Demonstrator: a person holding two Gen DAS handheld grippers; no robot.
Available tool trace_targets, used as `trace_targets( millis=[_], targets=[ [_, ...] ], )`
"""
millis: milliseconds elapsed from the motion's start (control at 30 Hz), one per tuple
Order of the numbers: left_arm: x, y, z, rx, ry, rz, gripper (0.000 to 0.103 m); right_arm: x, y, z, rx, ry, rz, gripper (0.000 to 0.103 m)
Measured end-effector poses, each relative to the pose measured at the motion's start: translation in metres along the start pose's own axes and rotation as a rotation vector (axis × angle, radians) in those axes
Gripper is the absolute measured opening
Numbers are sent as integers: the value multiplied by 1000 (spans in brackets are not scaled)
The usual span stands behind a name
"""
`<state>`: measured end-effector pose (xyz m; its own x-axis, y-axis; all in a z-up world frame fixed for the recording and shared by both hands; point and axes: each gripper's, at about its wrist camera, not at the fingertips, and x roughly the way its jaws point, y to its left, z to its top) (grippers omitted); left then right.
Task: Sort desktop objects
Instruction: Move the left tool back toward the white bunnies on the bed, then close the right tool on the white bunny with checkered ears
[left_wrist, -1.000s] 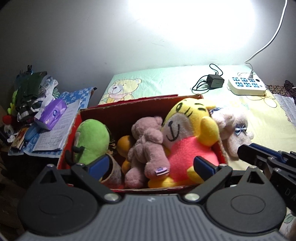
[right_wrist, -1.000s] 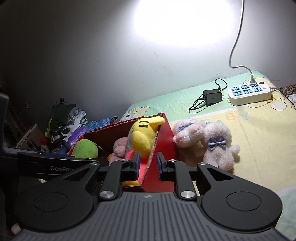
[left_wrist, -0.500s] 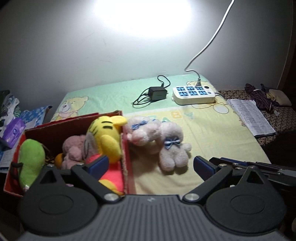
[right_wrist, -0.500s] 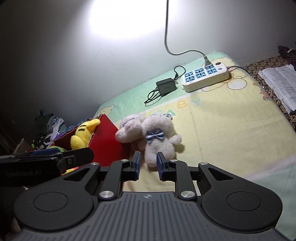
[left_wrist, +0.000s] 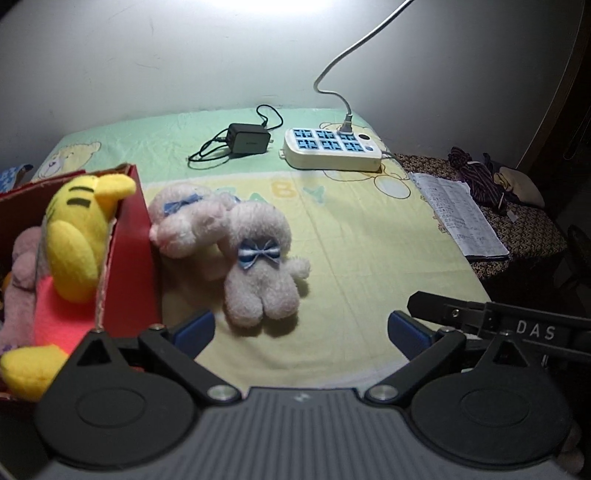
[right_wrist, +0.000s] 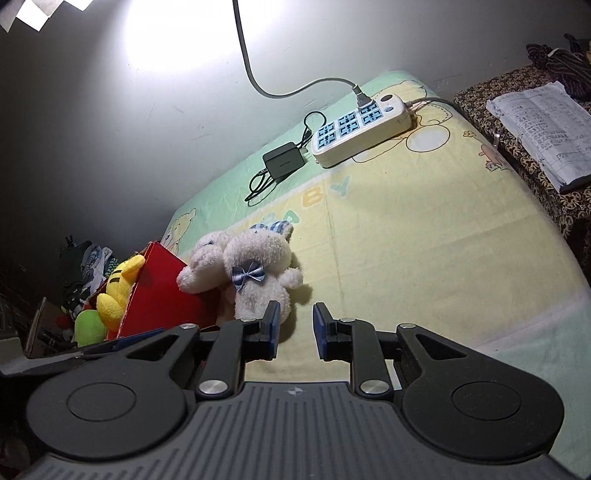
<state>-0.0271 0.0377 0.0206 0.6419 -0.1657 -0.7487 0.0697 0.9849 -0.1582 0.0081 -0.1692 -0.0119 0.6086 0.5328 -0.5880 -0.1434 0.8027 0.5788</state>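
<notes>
Two pale plush bears (left_wrist: 236, 243) with blue bow ties lie together on a cloth-covered table (left_wrist: 369, 258), touching the right wall of a red box (left_wrist: 133, 258) that stands at the table's left edge. Inside the box sit a yellow toy (left_wrist: 77, 236), a pink toy (left_wrist: 18, 280) and, seen from the right wrist, a green toy (right_wrist: 88, 326). The left gripper (left_wrist: 301, 330) is spread wide and empty, hovering above the table's near edge, just in front of the nearer bear. The right gripper (right_wrist: 295, 328) is empty too, its jaws a narrow gap apart, beside that bear's feet. A white power strip (left_wrist: 332, 149) and a black charger (left_wrist: 247, 138) lie near the far edge. An open booklet (left_wrist: 458, 218) rests on a patterned surface off the right edge.
</notes>
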Motion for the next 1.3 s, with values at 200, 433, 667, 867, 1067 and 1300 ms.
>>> trace_targets(
  millis=[200,433,667,867,1067,1300],
  targets=[
    [43,11,4,-61,40,-15,100,25,-6,18,24,53,40,27],
    [77,13,12,-17,54,-7,100,60,-18,33,108,116,105,37],
    [108,27,17,-48,90,25,100,99,-27,44,179,175,153,38],
    [121,33,23,-33,91,63,100,125,-30,46,186,221,205,38],
    [135,37,29,-53,106,71,100,145,-27,48,142,224,229,45],
    [141,33,31,5,92,103,95,158,-31,51,146,233,300,46]
  ],
)
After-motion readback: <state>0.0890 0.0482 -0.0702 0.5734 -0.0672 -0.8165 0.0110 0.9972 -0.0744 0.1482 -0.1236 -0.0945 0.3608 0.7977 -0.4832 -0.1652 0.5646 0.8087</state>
